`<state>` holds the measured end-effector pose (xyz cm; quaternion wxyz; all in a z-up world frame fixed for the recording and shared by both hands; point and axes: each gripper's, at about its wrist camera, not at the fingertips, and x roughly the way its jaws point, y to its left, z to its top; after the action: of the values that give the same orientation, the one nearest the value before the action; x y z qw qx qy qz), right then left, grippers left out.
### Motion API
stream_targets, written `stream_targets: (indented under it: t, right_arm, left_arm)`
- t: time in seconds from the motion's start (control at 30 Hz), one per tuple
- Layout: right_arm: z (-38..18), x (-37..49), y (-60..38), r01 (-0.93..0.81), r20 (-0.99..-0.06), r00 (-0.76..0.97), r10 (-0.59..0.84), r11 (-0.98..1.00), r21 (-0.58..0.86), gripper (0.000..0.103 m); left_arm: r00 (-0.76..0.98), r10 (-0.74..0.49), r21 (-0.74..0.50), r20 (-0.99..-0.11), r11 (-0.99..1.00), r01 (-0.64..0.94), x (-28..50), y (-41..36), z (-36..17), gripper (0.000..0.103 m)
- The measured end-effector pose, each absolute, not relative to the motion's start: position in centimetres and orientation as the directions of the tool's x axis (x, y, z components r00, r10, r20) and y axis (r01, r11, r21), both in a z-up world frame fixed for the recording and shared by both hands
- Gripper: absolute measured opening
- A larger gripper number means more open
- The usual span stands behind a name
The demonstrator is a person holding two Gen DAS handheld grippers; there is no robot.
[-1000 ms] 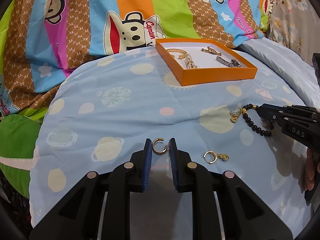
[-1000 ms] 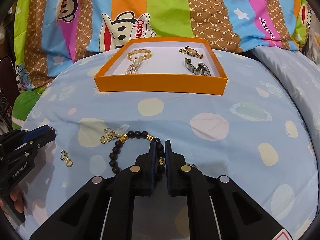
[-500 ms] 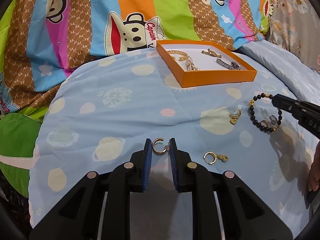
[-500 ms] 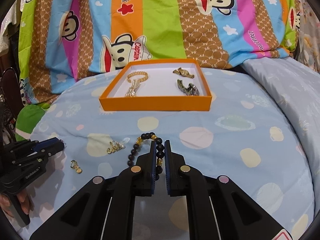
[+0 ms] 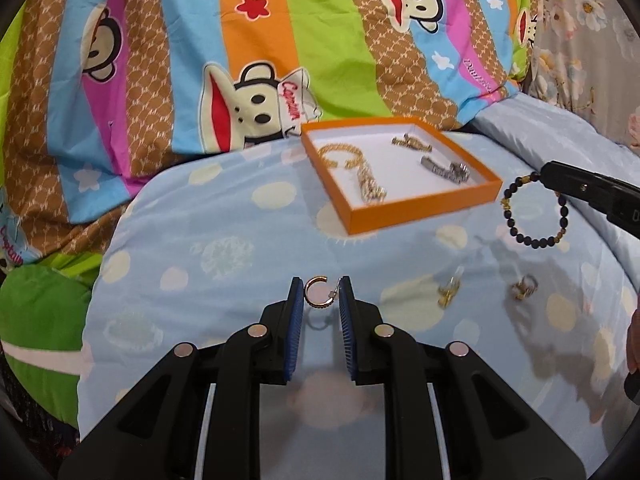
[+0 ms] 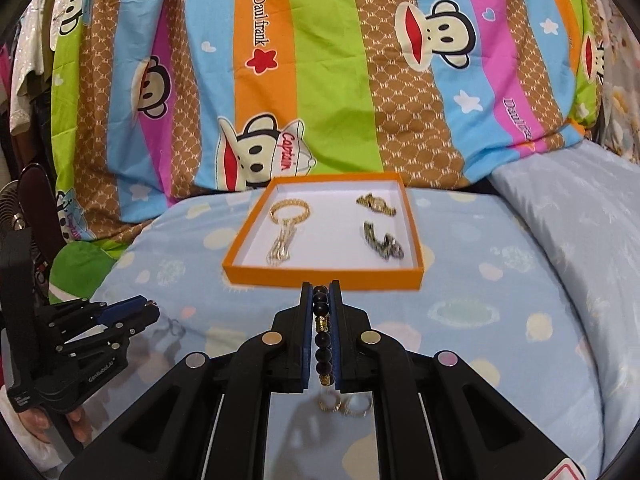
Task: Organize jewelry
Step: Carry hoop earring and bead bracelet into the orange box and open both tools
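Two cloths cover the work surface: a pale blue quilt [image 5: 248,216] with cream dots fills the lower half of both views, and a striped cartoon-monkey sheet [image 6: 320,80] rises behind it across the top. At centre of the left view, the left gripper [image 5: 321,294] is clenched on a gold hoop earring [image 5: 316,292], held between its blue pads clear of the quilt. At lower centre of the right view, the right gripper [image 6: 321,300] is clamped on a black bead bracelet [image 6: 322,336], which hangs free at the right edge of the left view. Two more gold earrings [image 5: 448,292] lie on the quilt at lower right of the left view. An orange tray [image 6: 320,274], upper centre, holds a gold chain bracelet [image 6: 289,212], a gold watch [image 6: 376,203] and a dark watch [image 6: 382,244].
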<state>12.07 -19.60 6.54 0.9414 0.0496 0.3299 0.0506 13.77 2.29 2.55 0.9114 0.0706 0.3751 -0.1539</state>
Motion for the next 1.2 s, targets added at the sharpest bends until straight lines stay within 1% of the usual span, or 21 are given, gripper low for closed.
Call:
stream_targets:
  t: [0.13, 0.2, 0.43, 0.57, 0.63, 0.8, 0.93, 1.0, 1.03, 1.1, 1.13, 1.17, 1.2]
  right_arm:
    - [8.0, 15.5, -19.6, -0.072, -0.609, 0.782, 0.136, 0.989, 0.129, 0.007]
    - [8.1, 17.5, -19.6, -0.073, -0.613, 0.777, 0.144, 0.988, 0.139, 0.007]
    - [6.4, 24.9, -19.2, -0.079, -0.643, 0.74, 0.197, 0.975, 0.208, 0.007]
    - [4.5, 27.6, -19.5, -0.07, -0.667, 0.711, 0.224, 0.966, 0.25, 0.007]
    - [3.5, 28.6, -19.9, -0.053, -0.683, 0.698, 0.214, 0.967, 0.249, 0.007]
    - [1.2, 29.8, -20.7, -0.027, -0.722, 0.672, 0.166, 0.979, 0.2, 0.007]
    - [0.6, 29.5, -20.8, -0.021, -0.721, 0.682, 0.119, 0.99, 0.143, 0.008]
    - [0.7, 29.3, -20.9, -0.012, -0.711, 0.696, 0.103, 0.991, 0.132, 0.013]
    - [0.7, 29.2, -21.1, -0.008, -0.706, 0.701, 0.103, 0.991, 0.136, 0.016]
    - [1.1, 28.9, -21.5, 0.002, -0.691, 0.716, 0.103, 0.989, 0.15, 0.022]
    - [1.2, 28.8, -21.6, 0.006, -0.683, 0.723, 0.102, 0.988, 0.153, 0.025]
    - [1.4, 28.6, -21.8, 0.008, -0.676, 0.73, 0.101, 0.988, 0.156, 0.027]
    - [1.6, 28.5, -21.9, 0.009, -0.671, 0.735, 0.1, 0.987, 0.158, 0.027]
  left_arm:
    - [0.659, -0.268, -0.032, -0.703, 0.937, 0.347, 16.8, 1.0, 4.2, 0.017]
    - [0.675, -0.268, -0.03, -0.687, 0.939, 0.343, 18.3, 0.2, 5.1, 0.017]
    - [0.687, -0.29, -0.051, -0.666, 0.937, 0.346, 23.9, -3.0, 6.4, 0.017]
    - [0.665, -0.317, -0.084, -0.676, 0.93, 0.357, 26.7, -4.4, 5.8, 0.017]
    - [0.638, -0.324, -0.106, -0.699, 0.929, 0.355, 28.4, -5.1, 4.9, 0.017]
    - [0.584, -0.299, -0.107, -0.754, 0.934, 0.34, 30.4, -6.0, 2.3, 0.017]
    - [0.57, -0.28, -0.085, -0.773, 0.935, 0.344, 30.7, -6.6, 1.0, 0.018]
    - [0.565, -0.285, -0.096, -0.774, 0.936, 0.34, 30.8, -6.5, 0.7, 0.018]
    - [0.562, -0.286, -0.1, -0.776, 0.936, 0.337, 30.9, -6.4, 0.6, 0.02]
    - [0.563, -0.293, -0.113, -0.773, 0.936, 0.332, 31.0, -6.2, 0.8, 0.031]
    - [0.568, -0.297, -0.12, -0.767, 0.937, 0.328, 31.1, -6.0, 0.9, 0.039]
    - [0.576, -0.304, -0.13, -0.758, 0.937, 0.324, 31.0, -5.8, 1.2, 0.043]
    - [0.582, -0.308, -0.135, -0.753, 0.937, 0.321, 31.0, -5.6, 1.4, 0.044]
